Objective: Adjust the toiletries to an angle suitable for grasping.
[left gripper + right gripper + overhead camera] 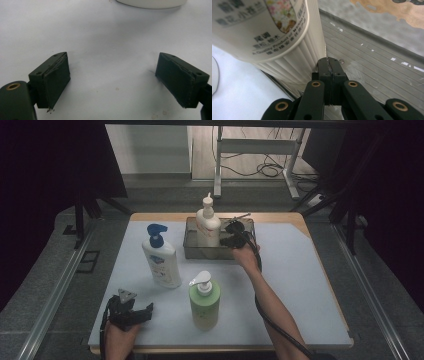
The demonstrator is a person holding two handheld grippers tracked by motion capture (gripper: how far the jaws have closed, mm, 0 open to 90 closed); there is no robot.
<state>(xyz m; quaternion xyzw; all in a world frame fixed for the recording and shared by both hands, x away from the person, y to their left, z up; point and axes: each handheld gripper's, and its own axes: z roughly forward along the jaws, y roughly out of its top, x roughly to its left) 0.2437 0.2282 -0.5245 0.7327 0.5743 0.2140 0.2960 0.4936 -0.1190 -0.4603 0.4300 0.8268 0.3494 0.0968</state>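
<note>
High view: right gripper, forearm stretched forward, sits in grey tray just beside cream pump bottle; left gripper rests near table edge.
Left gripper view: jaws wide apart, empty.
Right gripper view: jaws pressed together, empty, bottle touching alongside.

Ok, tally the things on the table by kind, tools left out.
Pump bottles: 3 (cream-white one standing in the tray, white one with blue pump, green one)
Grey trays: 1
Total: 4
</note>
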